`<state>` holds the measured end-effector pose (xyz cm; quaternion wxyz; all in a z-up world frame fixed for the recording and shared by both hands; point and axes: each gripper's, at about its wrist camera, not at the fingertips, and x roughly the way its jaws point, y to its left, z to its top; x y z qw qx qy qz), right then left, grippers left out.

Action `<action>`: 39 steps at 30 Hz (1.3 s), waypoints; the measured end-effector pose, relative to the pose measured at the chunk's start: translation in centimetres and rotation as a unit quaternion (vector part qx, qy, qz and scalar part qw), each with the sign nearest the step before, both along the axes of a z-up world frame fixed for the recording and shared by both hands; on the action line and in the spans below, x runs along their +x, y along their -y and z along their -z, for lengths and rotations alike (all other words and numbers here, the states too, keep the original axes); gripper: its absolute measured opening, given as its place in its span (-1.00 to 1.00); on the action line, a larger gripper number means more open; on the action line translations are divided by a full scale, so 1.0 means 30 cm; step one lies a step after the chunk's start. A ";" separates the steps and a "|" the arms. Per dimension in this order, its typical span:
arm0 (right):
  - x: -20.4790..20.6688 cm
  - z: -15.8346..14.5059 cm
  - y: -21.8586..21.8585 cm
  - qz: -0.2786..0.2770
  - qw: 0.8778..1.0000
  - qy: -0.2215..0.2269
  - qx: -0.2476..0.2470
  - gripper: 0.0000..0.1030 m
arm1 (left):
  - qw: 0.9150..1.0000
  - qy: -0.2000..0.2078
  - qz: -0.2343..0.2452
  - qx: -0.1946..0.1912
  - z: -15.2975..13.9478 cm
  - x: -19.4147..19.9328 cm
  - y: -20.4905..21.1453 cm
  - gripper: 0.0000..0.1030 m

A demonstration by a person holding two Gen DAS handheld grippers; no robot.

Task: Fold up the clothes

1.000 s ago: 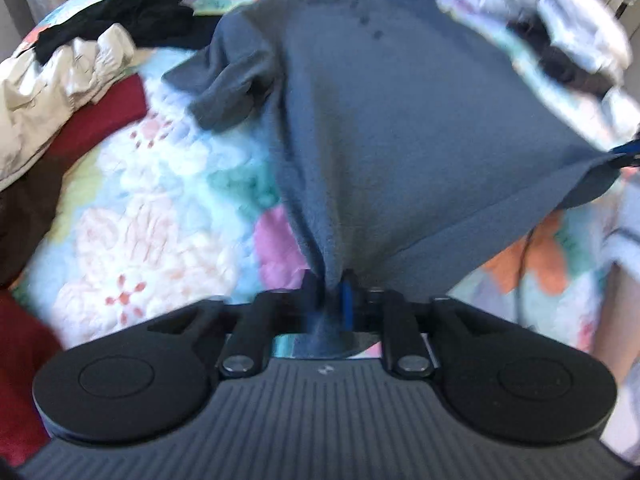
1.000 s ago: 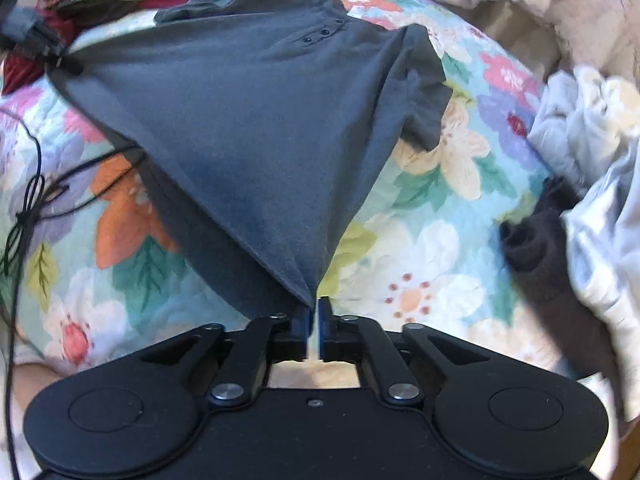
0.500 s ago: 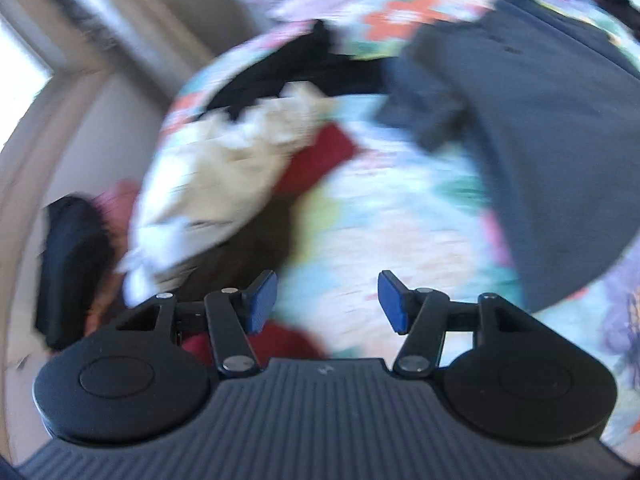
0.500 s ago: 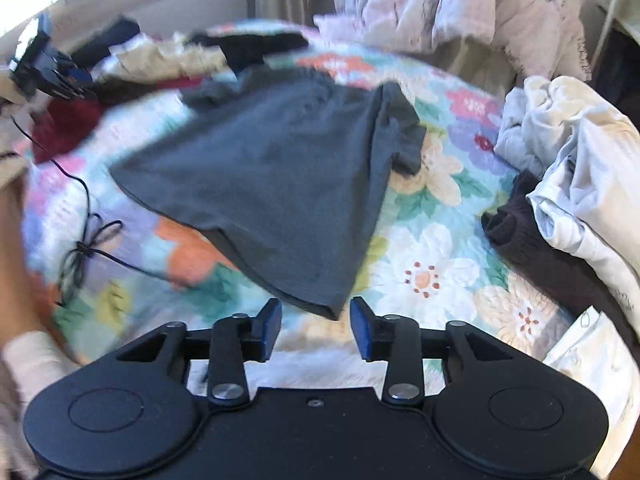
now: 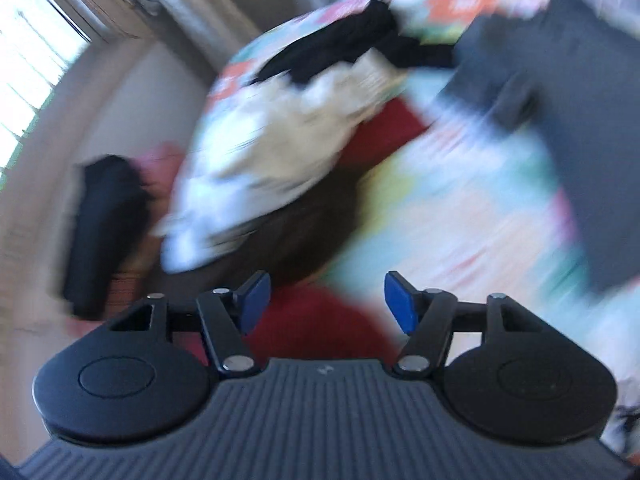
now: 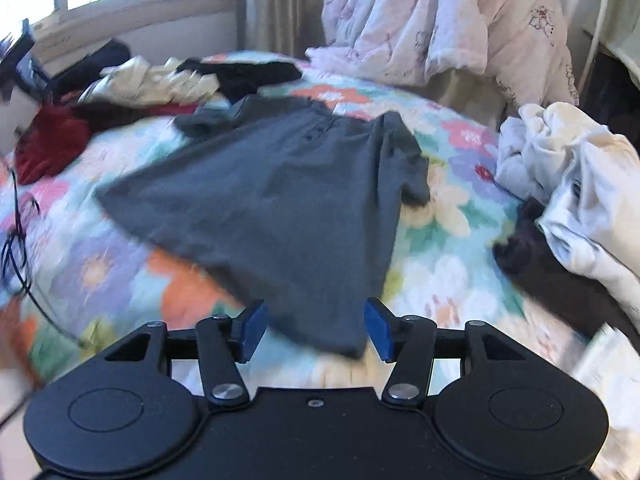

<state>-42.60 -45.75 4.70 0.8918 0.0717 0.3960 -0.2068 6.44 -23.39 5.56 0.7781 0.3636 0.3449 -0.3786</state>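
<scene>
A dark grey polo shirt [image 6: 280, 204] lies spread flat on the flowered bedspread [image 6: 448, 248], collar toward the far side. Its near hem corner lies below the jaws of my right gripper [image 6: 316, 330], which are opening; the pads do not press on the cloth. In the blurred left wrist view the same shirt [image 5: 580, 128] fills the right edge. My left gripper [image 5: 326, 304] hangs to its left over red cloth [image 5: 320, 320], its jaws opening with nothing between them.
A cream garment [image 5: 288, 132], black clothes [image 5: 344, 48] and a red garment [image 6: 52, 144] lie heaped at the bed's left. White and dark brown clothes [image 6: 572, 200] pile at the right. A pale duvet [image 6: 440, 20] sits behind. A black cable [image 6: 16, 240] runs at the left edge.
Both grippers let go of the shirt's hem corners and opened. The shirt dropped flat onto the bed. My left gripper swung away to the left; the right one pulled back and tilted up.
</scene>
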 end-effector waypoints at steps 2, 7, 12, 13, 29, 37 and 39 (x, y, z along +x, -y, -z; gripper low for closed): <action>0.061 0.012 0.068 0.018 0.999 0.013 0.026 0.14 | 0.997 -0.060 -0.002 -0.055 0.031 -0.022 0.093 0.26; 0.198 -0.029 0.116 0.024 0.997 0.068 0.001 0.15 | 0.975 -0.167 -0.024 -0.143 0.153 -0.035 0.324 0.31; 0.303 0.030 0.268 0.047 0.994 0.097 0.011 0.17 | 0.945 -0.225 -0.112 -0.211 0.295 0.050 0.446 0.31; 0.315 0.048 0.326 0.064 0.992 0.102 0.024 0.17 | 0.939 -0.233 -0.126 -0.217 0.319 0.080 0.452 0.31; 0.226 0.435 0.844 0.308 0.844 0.246 0.365 0.18 | 0.881 -0.266 -0.207 -0.331 0.466 0.202 0.444 0.55; 0.268 0.538 0.932 0.344 0.759 0.319 0.451 0.18 | 0.876 -0.283 -0.195 -0.337 0.496 0.170 0.478 0.62; 0.297 0.530 0.940 0.350 0.763 0.323 0.438 0.16 | 0.880 -0.275 -0.192 -0.337 0.509 0.166 0.494 0.66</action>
